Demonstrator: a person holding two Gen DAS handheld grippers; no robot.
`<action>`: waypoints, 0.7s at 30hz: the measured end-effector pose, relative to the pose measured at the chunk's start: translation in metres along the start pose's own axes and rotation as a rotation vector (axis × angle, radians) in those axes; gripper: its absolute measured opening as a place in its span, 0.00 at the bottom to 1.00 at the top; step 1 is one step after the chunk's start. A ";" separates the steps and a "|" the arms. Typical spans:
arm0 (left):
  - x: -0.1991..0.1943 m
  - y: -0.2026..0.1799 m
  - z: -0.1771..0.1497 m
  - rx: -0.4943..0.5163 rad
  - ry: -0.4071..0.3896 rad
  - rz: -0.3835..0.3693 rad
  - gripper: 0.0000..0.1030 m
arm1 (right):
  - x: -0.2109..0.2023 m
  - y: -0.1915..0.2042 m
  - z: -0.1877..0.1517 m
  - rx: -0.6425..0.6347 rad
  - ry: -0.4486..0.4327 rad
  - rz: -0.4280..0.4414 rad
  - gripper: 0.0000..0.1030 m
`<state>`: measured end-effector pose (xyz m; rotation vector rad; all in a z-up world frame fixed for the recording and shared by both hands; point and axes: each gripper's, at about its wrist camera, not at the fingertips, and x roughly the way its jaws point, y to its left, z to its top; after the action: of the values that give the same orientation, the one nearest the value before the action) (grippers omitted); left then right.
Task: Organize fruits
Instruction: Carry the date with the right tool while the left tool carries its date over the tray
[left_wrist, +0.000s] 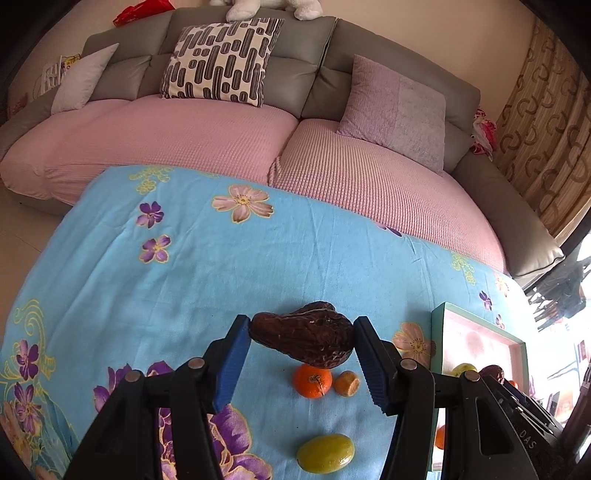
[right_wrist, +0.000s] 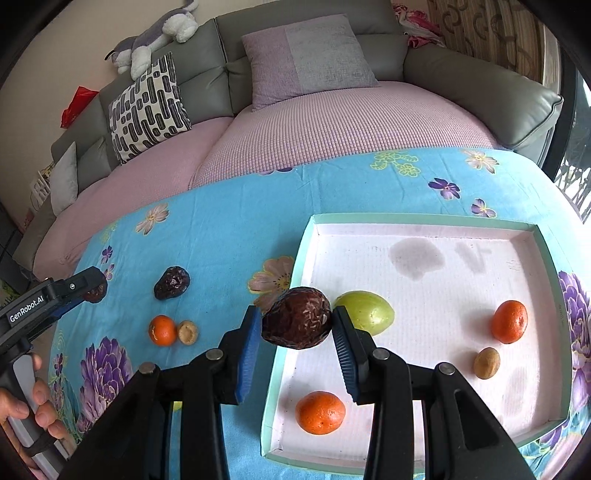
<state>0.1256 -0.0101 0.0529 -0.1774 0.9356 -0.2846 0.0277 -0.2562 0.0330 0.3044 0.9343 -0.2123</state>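
Note:
My left gripper (left_wrist: 302, 341) is shut on a dark brown wrinkled fruit (left_wrist: 301, 338) and holds it above the blue flowered cloth. Below it lie an orange (left_wrist: 312, 380), a small tan fruit (left_wrist: 347, 383) and a green fruit (left_wrist: 325, 453). My right gripper (right_wrist: 297, 326) is shut on another dark brown wrinkled fruit (right_wrist: 297, 323) over the left rim of the white tray (right_wrist: 284, 369). The tray holds a green fruit (right_wrist: 369, 312), two oranges (right_wrist: 320, 411) (right_wrist: 509, 321) and a tan fruit (right_wrist: 487, 363). On the cloth a dark fruit (right_wrist: 171, 282), an orange (right_wrist: 162, 329) and a tan fruit (right_wrist: 187, 332) lie.
A grey sofa with a pink cover (left_wrist: 221, 140) and several cushions runs along the table's far edge. A curtain (left_wrist: 546, 122) hangs at the right. The tray also shows at the right in the left wrist view (left_wrist: 439, 332). The left gripper body (right_wrist: 44, 299) shows at the left in the right wrist view.

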 end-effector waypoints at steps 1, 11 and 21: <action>-0.002 -0.001 0.000 0.001 -0.003 -0.003 0.58 | -0.001 -0.004 0.000 0.006 -0.002 -0.013 0.40; -0.012 -0.032 -0.006 0.063 -0.011 -0.057 0.58 | -0.011 -0.054 -0.002 0.104 0.002 -0.092 0.40; -0.008 -0.089 -0.025 0.200 0.032 -0.140 0.58 | -0.027 -0.114 -0.010 0.235 -0.004 -0.179 0.40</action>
<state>0.0859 -0.0922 0.0684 -0.0549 0.9219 -0.5095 -0.0309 -0.3581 0.0311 0.4371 0.9344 -0.4895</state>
